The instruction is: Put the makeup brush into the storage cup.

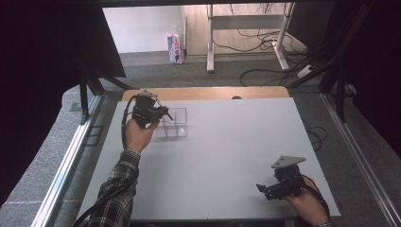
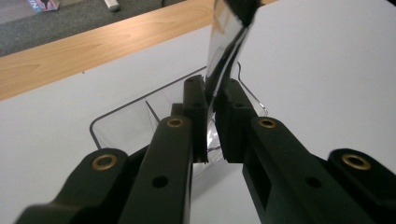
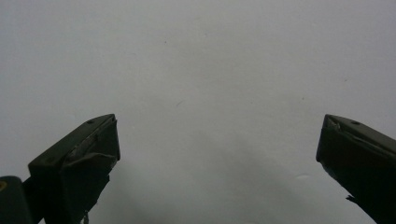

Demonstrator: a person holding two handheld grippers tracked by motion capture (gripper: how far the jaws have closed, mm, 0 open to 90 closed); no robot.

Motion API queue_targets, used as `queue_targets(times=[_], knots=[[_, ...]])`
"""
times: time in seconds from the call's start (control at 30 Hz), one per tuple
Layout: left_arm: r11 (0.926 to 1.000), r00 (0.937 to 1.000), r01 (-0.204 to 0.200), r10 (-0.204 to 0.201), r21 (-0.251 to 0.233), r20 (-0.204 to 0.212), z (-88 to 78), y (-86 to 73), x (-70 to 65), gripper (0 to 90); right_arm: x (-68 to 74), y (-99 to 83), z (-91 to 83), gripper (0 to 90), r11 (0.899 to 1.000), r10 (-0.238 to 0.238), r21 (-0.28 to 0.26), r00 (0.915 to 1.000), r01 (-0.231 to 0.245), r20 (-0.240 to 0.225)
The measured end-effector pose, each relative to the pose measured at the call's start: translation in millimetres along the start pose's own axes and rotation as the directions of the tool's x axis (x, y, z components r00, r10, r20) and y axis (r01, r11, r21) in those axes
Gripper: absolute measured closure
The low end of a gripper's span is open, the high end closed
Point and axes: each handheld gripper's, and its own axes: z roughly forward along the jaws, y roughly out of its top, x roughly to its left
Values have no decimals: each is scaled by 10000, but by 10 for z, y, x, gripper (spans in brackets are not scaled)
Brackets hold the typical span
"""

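Note:
My left gripper [image 1: 165, 115] [image 2: 211, 100] is shut on a thin, shiny, silvery-dark strip [image 2: 227, 42] that sticks up past its fingertips. It hovers at the left end of a clear plastic tray [image 1: 178, 130] [image 2: 116, 122] with inner dividers, which sits at the back left of the grey table. What the strip is I cannot tell. Over the table's front right, my right gripper [image 1: 261, 188] [image 3: 219, 144] is held low with its jaws wide open. Nothing lies between them but bare table top.
The grey table top [image 1: 227, 151] has a wooden strip [image 1: 208, 93] along its far edge. Black curtains hang at both sides. Beyond the table are a desk frame [image 1: 246, 28], floor cables and a small carton [image 1: 175, 48].

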Motion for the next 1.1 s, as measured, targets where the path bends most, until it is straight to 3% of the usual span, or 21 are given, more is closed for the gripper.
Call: queue_targets(times=[0.8, 1.03, 1.1], knots=[[9982, 9994, -150, 168, 573, -318, 298, -126, -10, 832, 15, -11, 29, 0, 9995, -124, 273, 9999, 127, -107], [9980, 9997, -81, 95, 622, -229, 355, -145, -2, 827, 11, -14, 36, 0, 9993, -170, 326, 9998, 175, -135], [9987, 9998, -23, 33, 503, -197, 352, -138, -1, 773, 11, -15, 38, 0, 9992, -175, 355, 9997, 180, -149]])
